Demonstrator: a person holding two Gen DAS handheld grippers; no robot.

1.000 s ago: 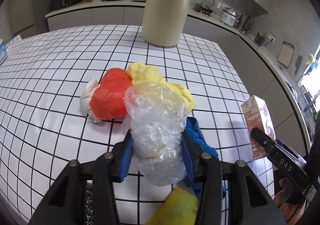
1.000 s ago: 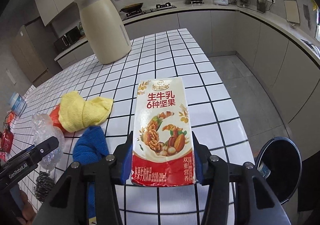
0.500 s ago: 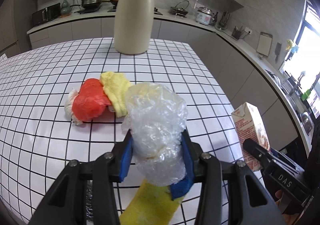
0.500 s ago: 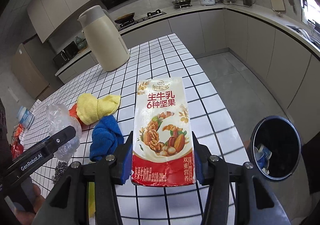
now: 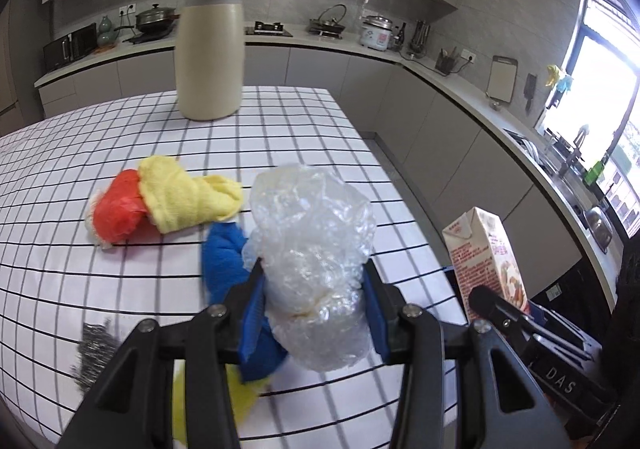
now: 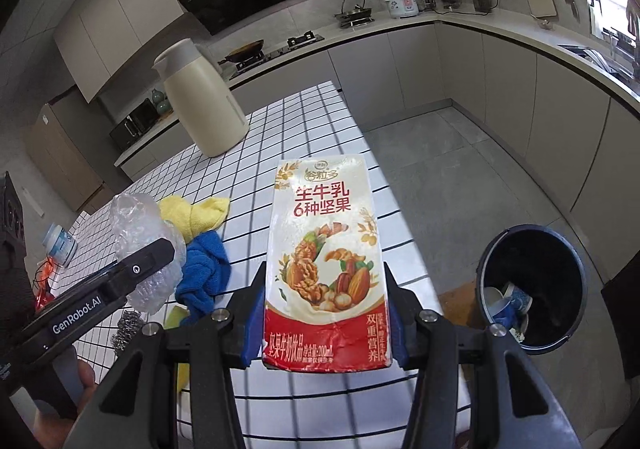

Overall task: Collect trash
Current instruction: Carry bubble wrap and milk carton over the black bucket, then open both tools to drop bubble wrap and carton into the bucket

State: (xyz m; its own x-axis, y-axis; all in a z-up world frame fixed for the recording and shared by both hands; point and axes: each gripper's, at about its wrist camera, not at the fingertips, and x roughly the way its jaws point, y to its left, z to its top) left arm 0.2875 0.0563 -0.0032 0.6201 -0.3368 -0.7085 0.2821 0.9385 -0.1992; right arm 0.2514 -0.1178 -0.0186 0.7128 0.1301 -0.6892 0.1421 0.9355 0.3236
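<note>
My left gripper point(image 5: 314, 291) is shut on a crumpled clear plastic bag point(image 5: 316, 245) and holds it above the white tiled table point(image 5: 120, 289). The bag also shows in the right wrist view point(image 6: 140, 245). My right gripper point(image 6: 326, 309) is shut on a red and white milk carton point(image 6: 326, 261), upright, near the table's right edge; the carton also shows in the left wrist view point(image 5: 486, 261). A black trash bin point(image 6: 532, 285) stands on the floor to the right, with paper cups inside.
On the table lie a yellow cloth point(image 5: 188, 197), a red bag point(image 5: 118, 215), a blue cloth point(image 5: 224, 261), a steel scourer point(image 5: 94, 349) and a yellow sponge point(image 5: 240, 393). A tall beige jug point(image 5: 210, 49) stands at the far end. A small bottle point(image 6: 60, 245) sits at far left.
Both grippers have risen and pulled back toward the table's right edge with their loads. The bin has come more fully into the right wrist view.
</note>
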